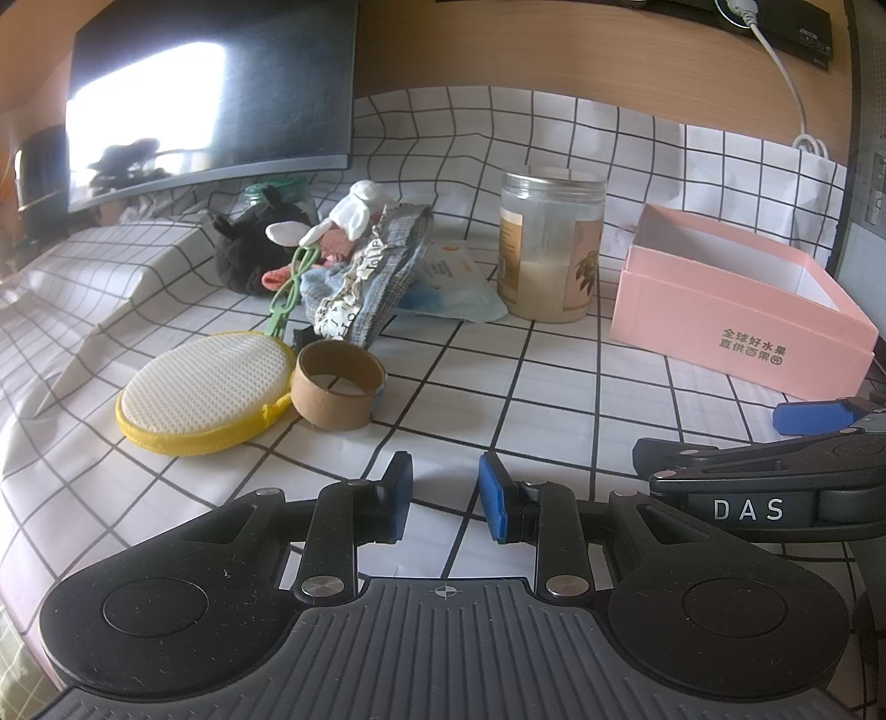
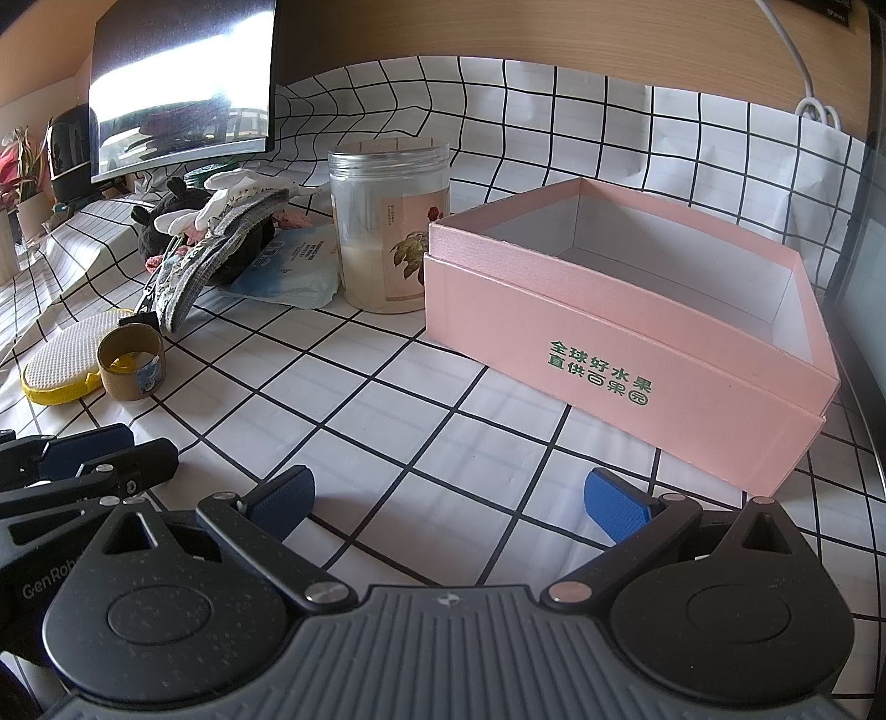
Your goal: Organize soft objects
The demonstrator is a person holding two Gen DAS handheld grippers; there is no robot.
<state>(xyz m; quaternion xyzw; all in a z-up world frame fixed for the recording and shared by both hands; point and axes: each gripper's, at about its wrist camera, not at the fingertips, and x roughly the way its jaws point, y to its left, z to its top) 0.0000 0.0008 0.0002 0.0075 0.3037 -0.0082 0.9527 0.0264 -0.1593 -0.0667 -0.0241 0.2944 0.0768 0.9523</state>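
Beyond both hand-held grippers [image 2: 448, 493], pink box [image 2: 653, 354] sits empty; jar [image 2: 387, 232] part-filled.

I seem to be working at a home desk: a dark monitor [image 1: 210, 94] stands at the far left corner of a table under a white checked cloth [image 1: 554, 387]. A wood-panelled wall [image 2: 498, 27] runs behind, and potted plants [image 2: 22, 166] sit past the table's left edge.

Left wrist view low over the checked tablecloth [image 1: 554, 387], facing the soft pile, right wrist view beside it, nearer the pink box [image 2: 637, 354], both sharing jar [image 1: 548, 249], box, cardboard ring [image 2: 132, 363].
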